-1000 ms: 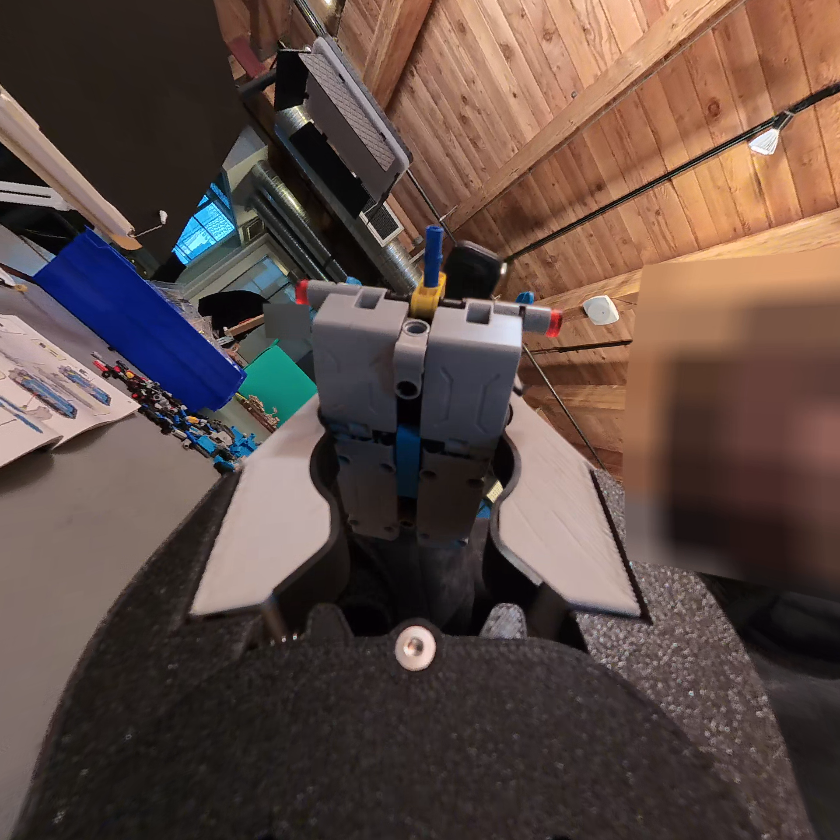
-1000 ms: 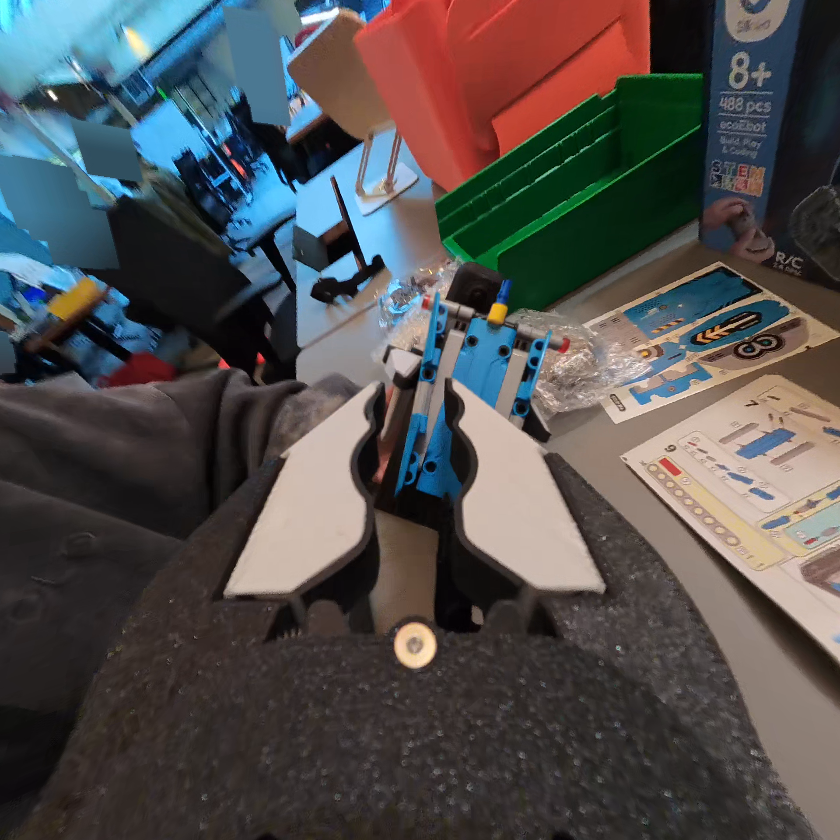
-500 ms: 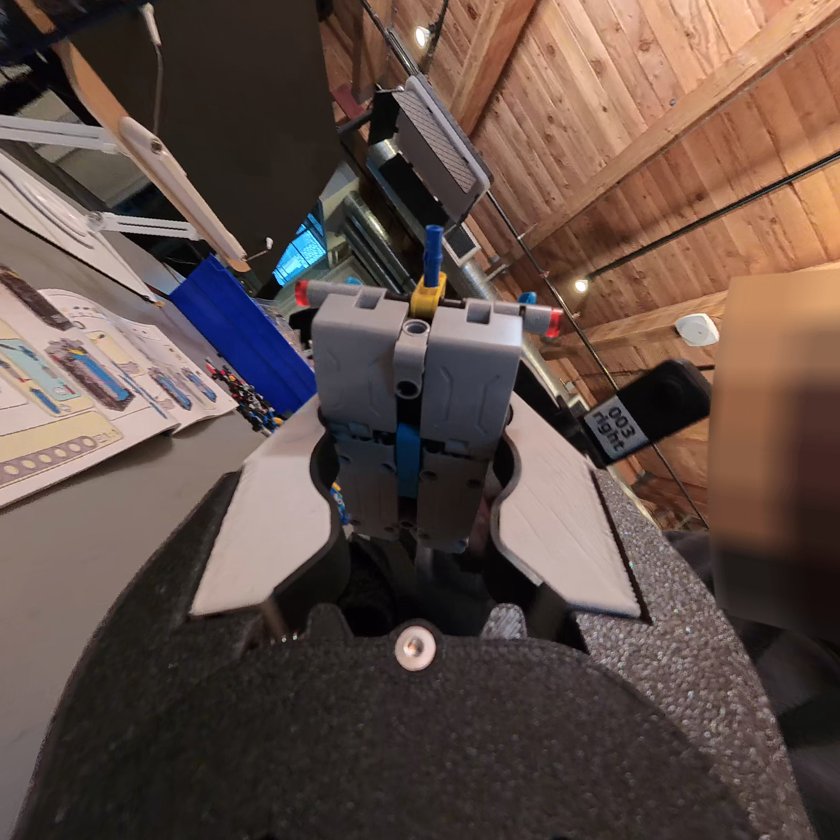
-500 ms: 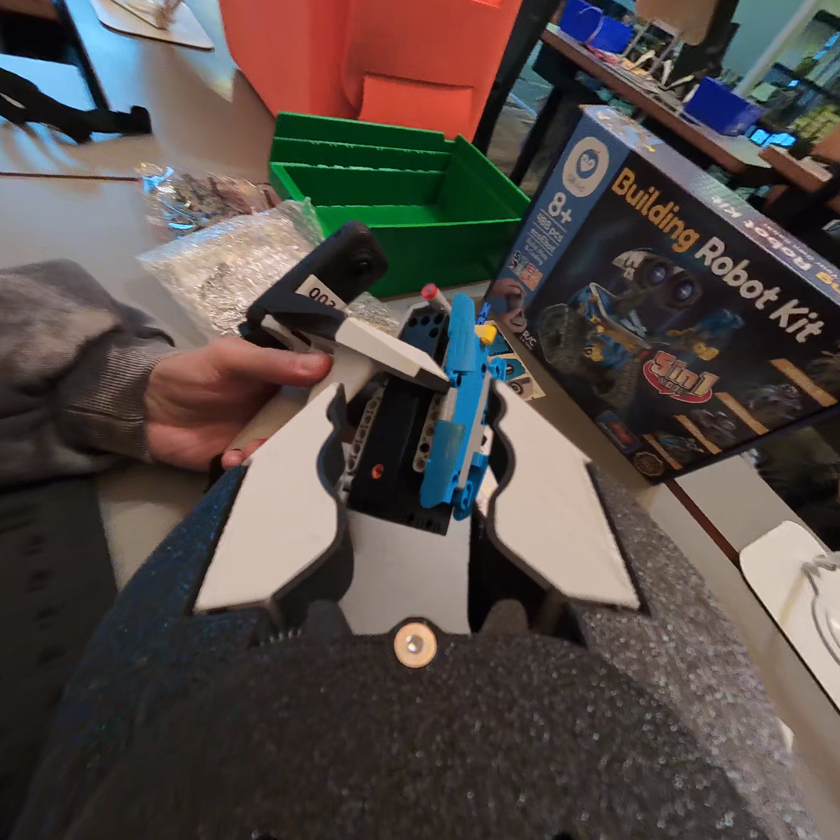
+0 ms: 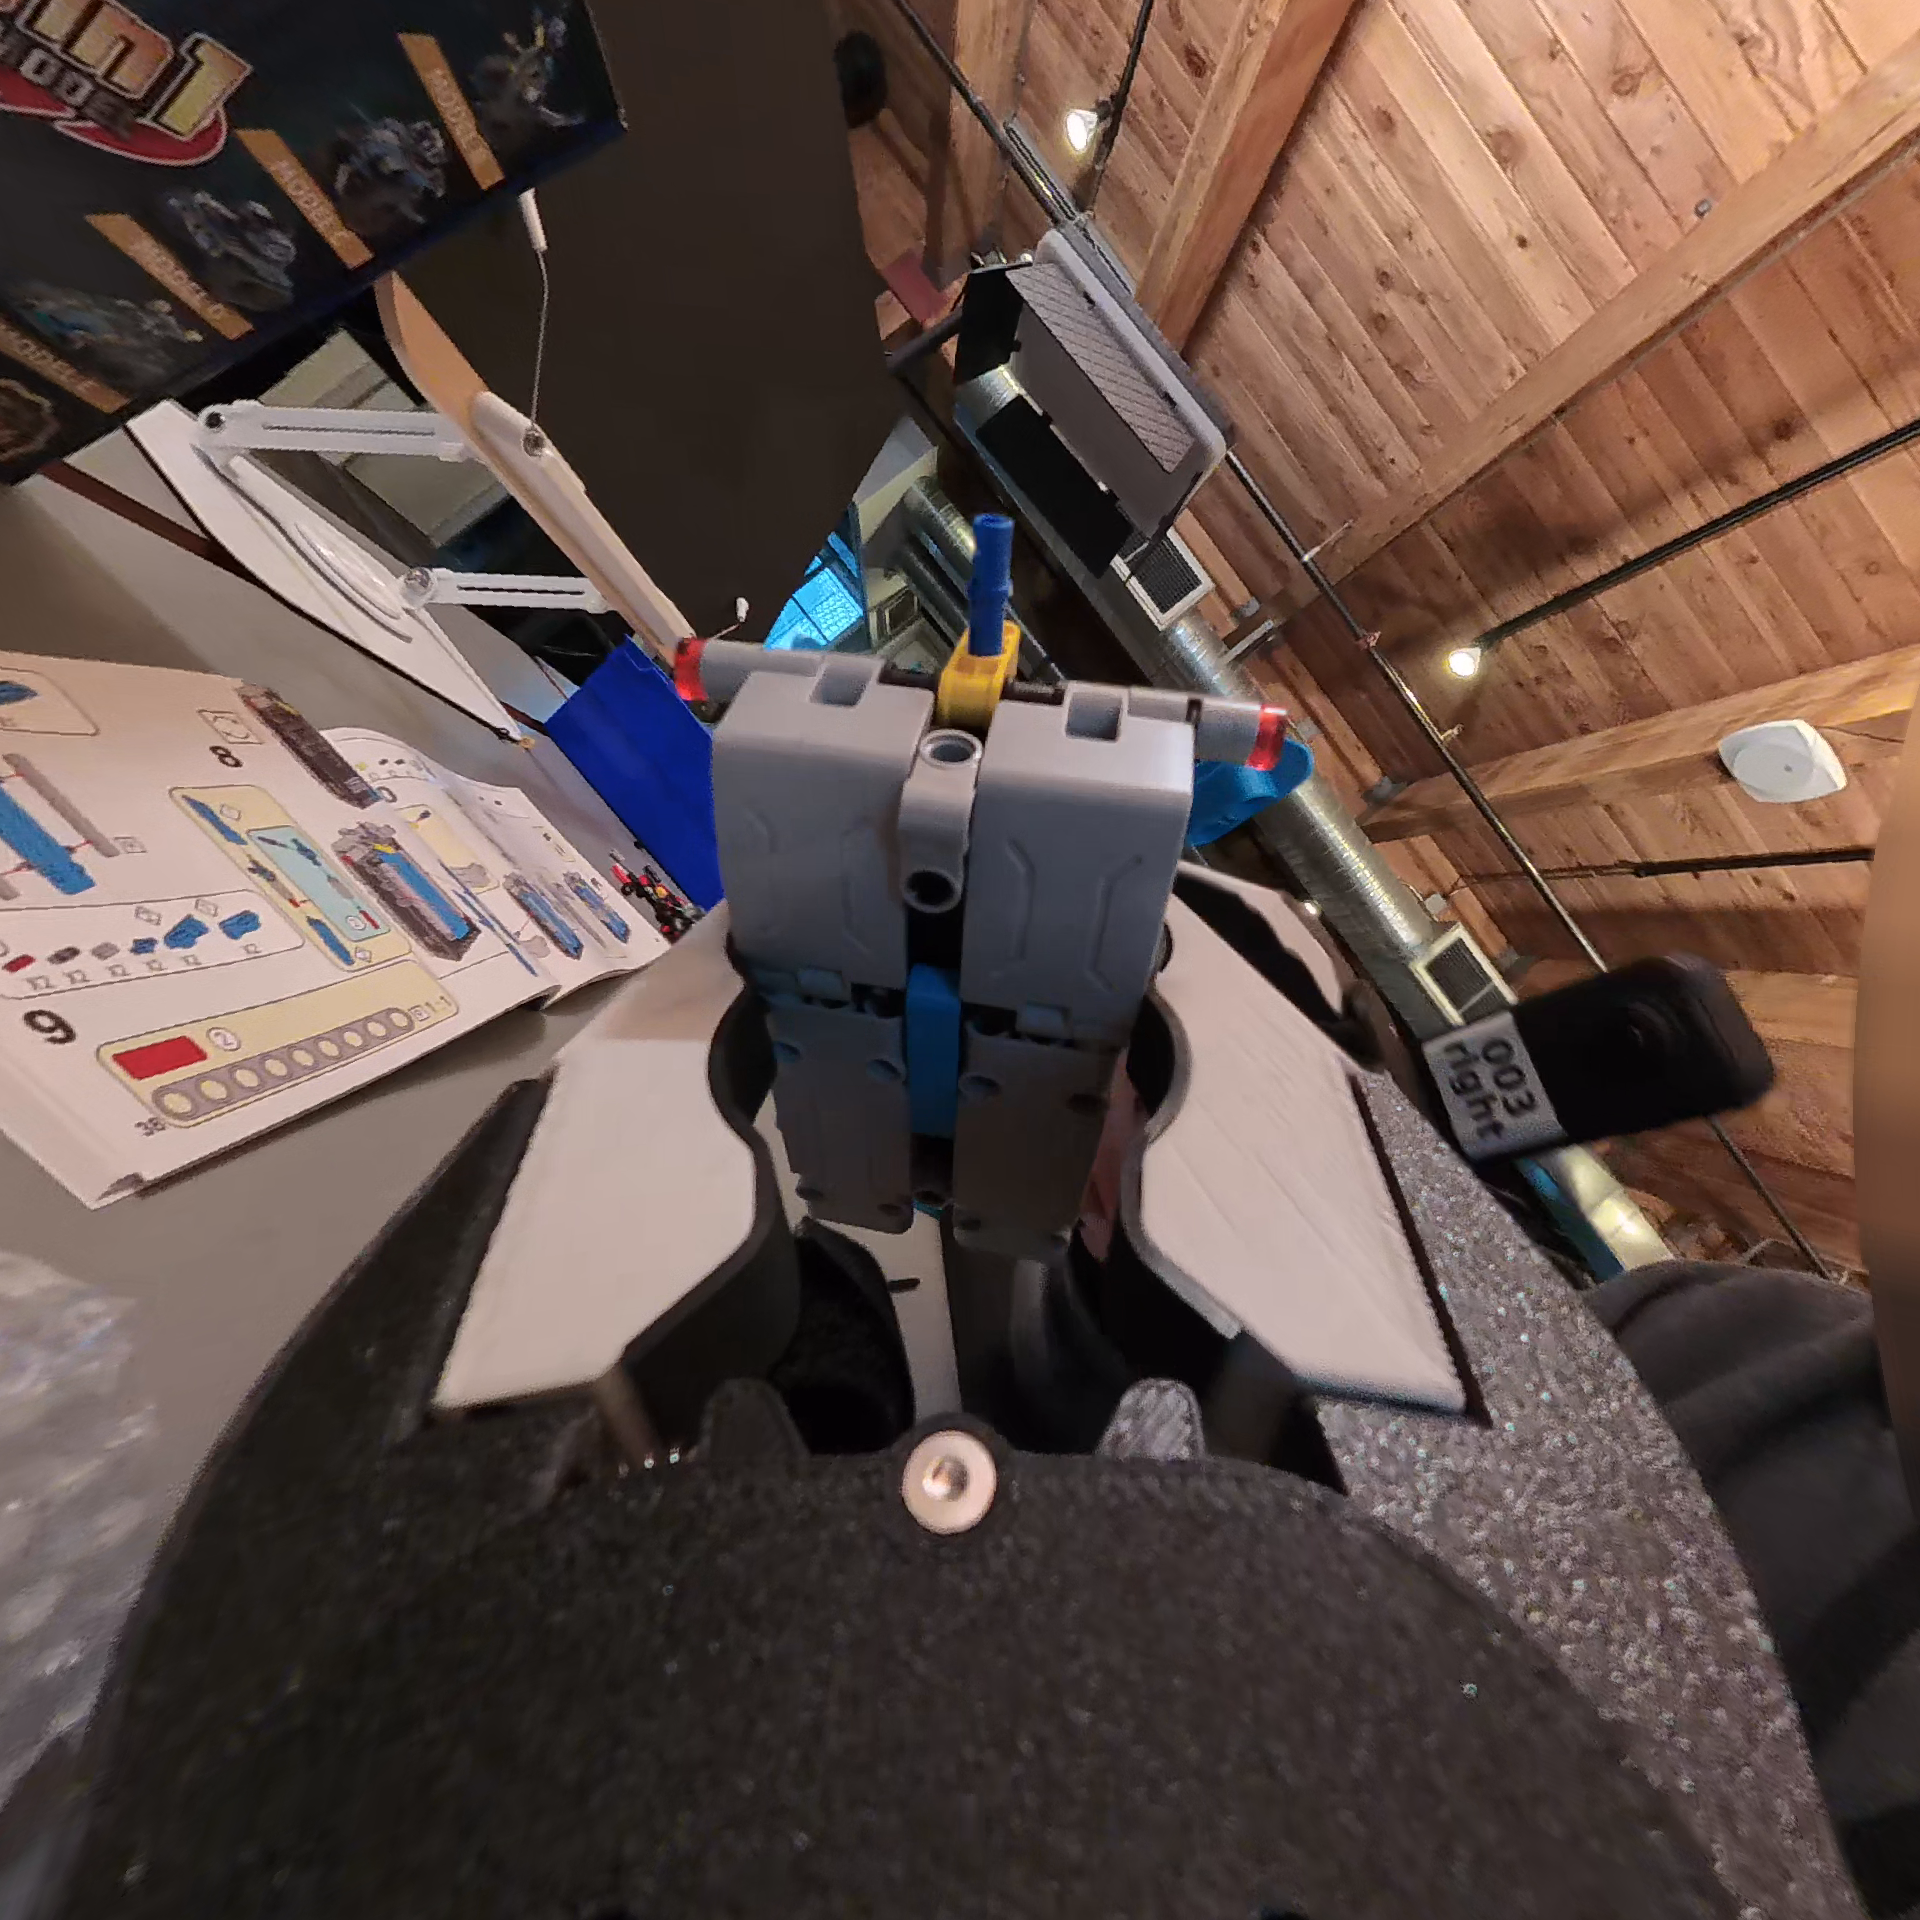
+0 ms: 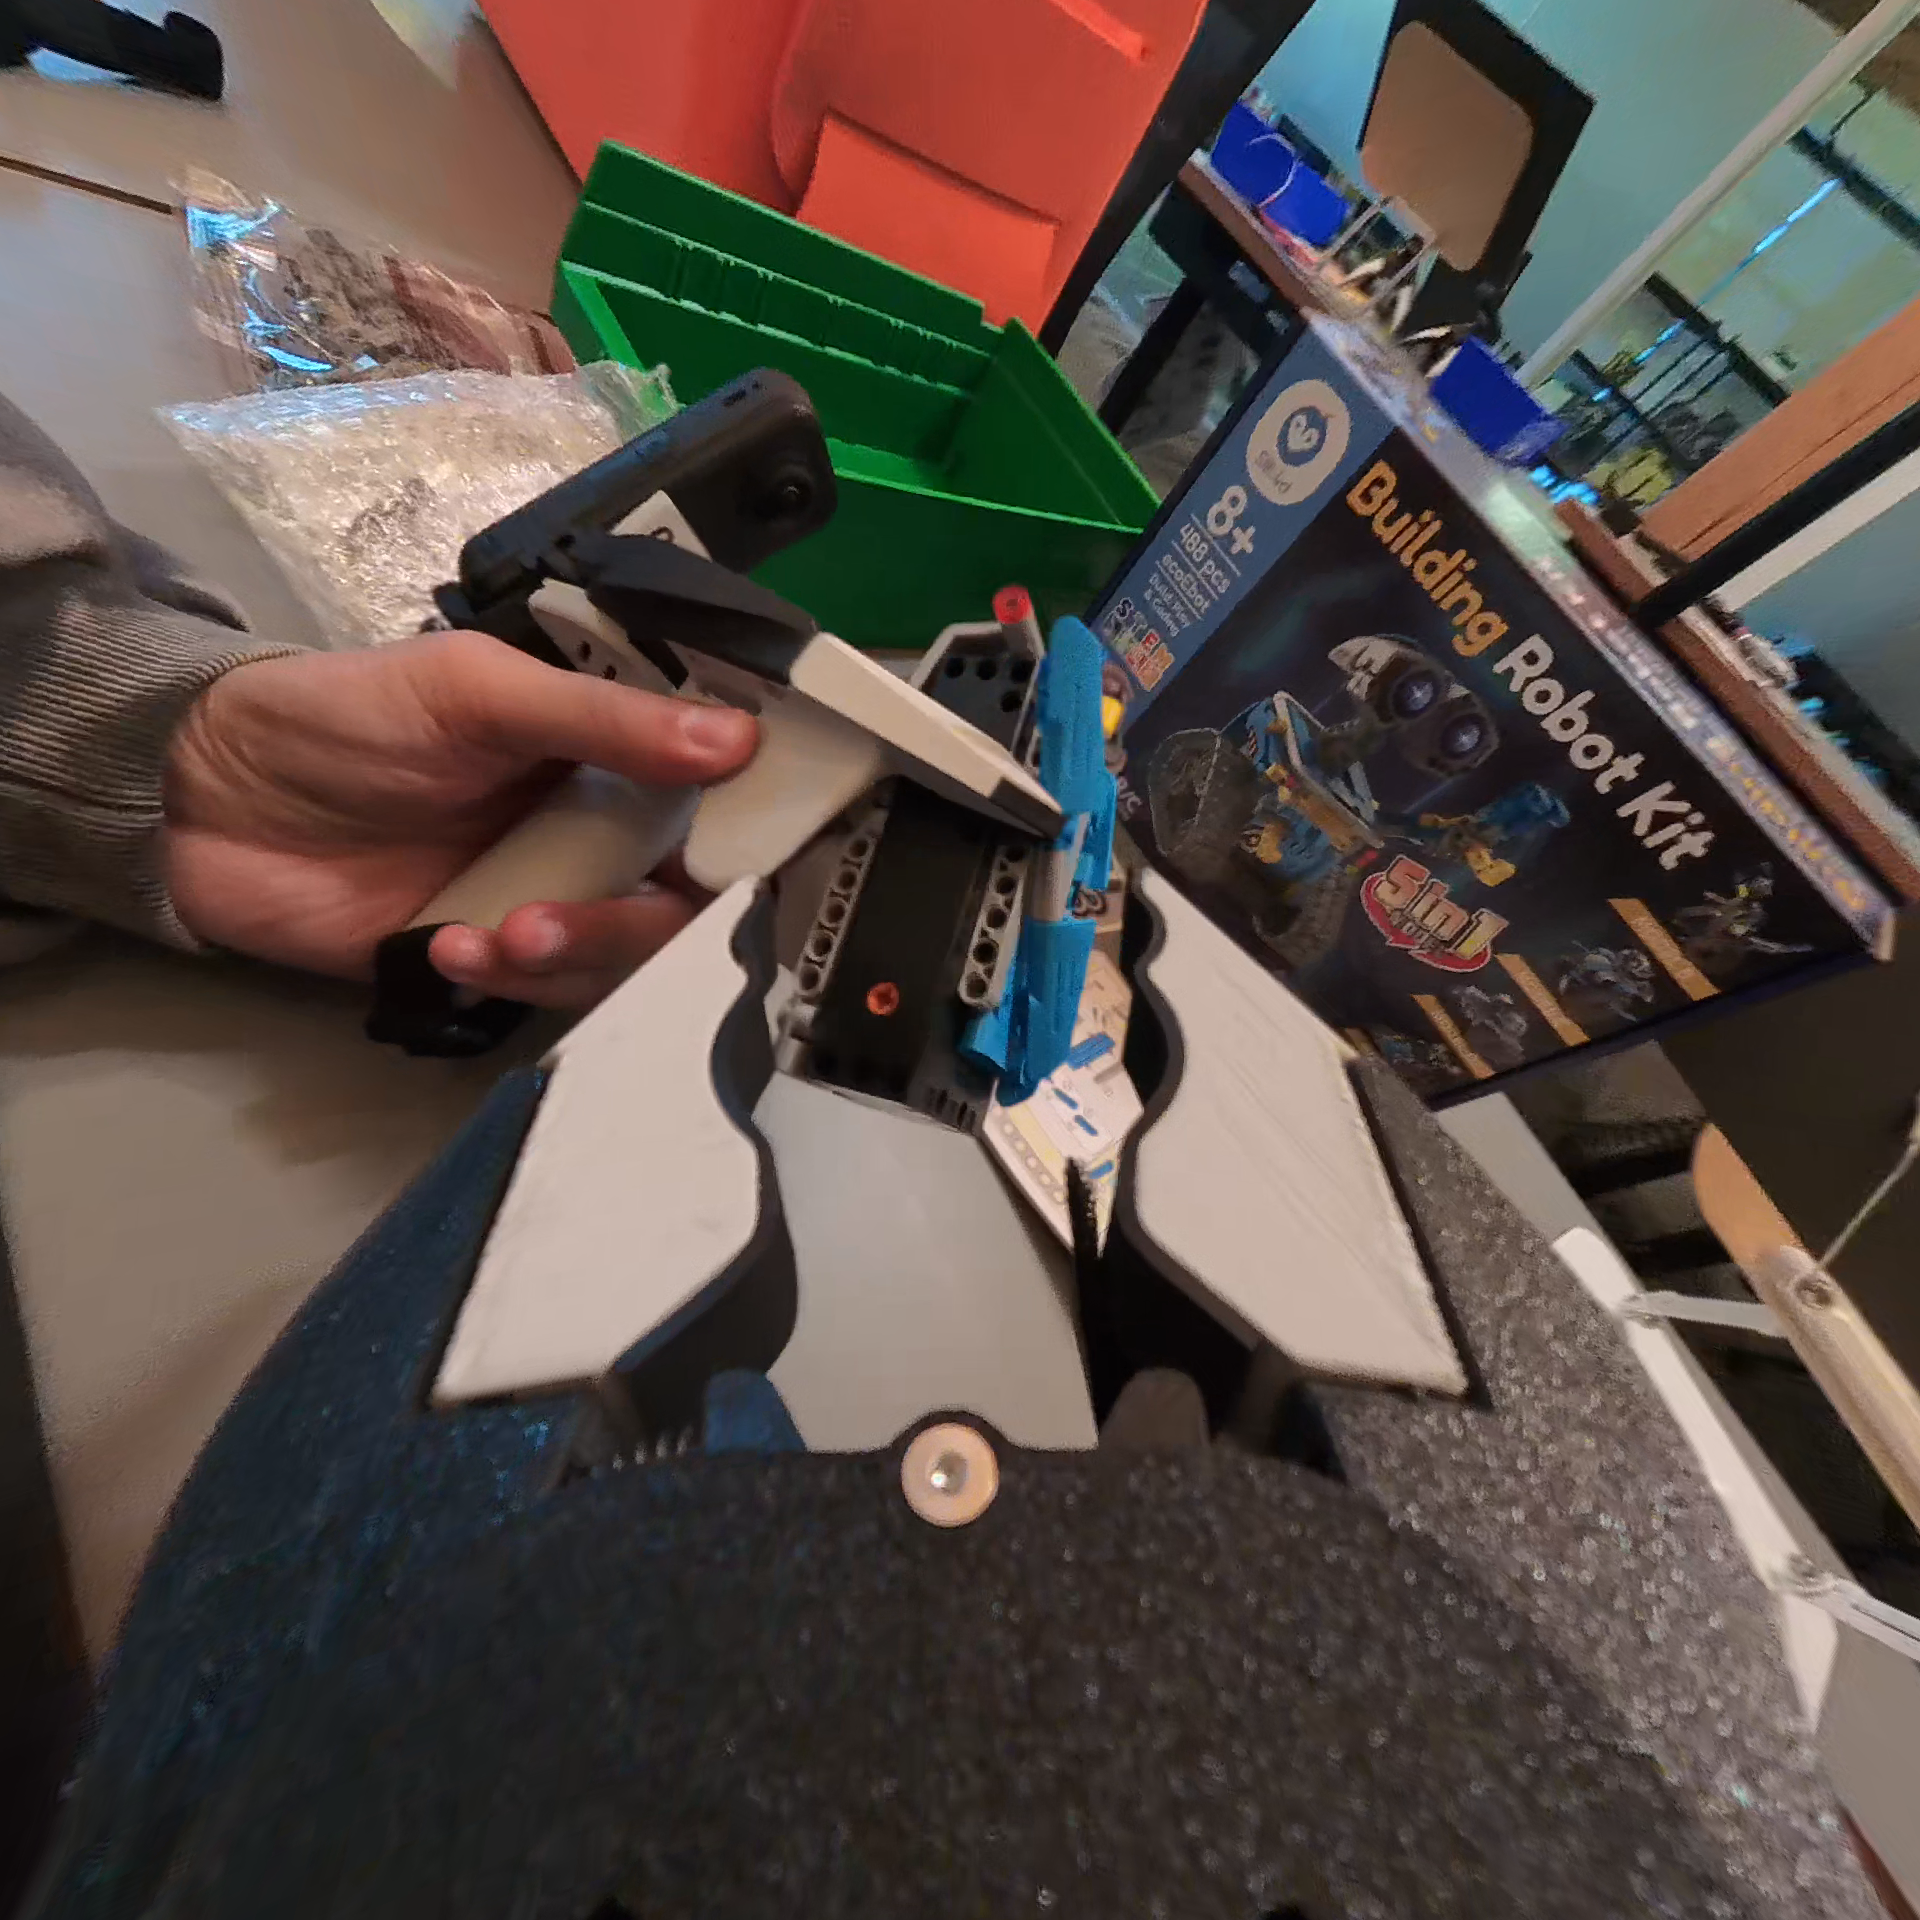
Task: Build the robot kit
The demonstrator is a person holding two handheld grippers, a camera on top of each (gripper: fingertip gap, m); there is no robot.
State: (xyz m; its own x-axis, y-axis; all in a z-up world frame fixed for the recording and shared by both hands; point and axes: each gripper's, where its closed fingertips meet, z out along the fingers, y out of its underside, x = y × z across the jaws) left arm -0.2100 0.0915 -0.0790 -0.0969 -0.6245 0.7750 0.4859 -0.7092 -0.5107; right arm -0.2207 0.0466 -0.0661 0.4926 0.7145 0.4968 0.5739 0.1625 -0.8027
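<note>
In the left wrist view, the left gripper (image 5: 951, 997) was clamped on the brick model (image 5: 831, 852), its fingers pressed to the grey sides. The grip matched that of a second ago, but the view had swung: more of the instruction booklet (image 5: 260, 935) on the table (image 5: 208, 1299) now showed at the left. The model was held off the table, its long axis along the fingers and its blue pin (image 5: 989, 566) pointing away, up toward the wooden ceiling. In the right wrist view, the right gripper (image 6: 945, 935) had gone from closed about the model to spread wide. The model's near end lay between its fingers, apparently touching neither, though blur left that uncertain. A hand (image 6: 395, 790) held the left gripper, and the kit box (image 6: 1455, 779) stood behind.
</note>
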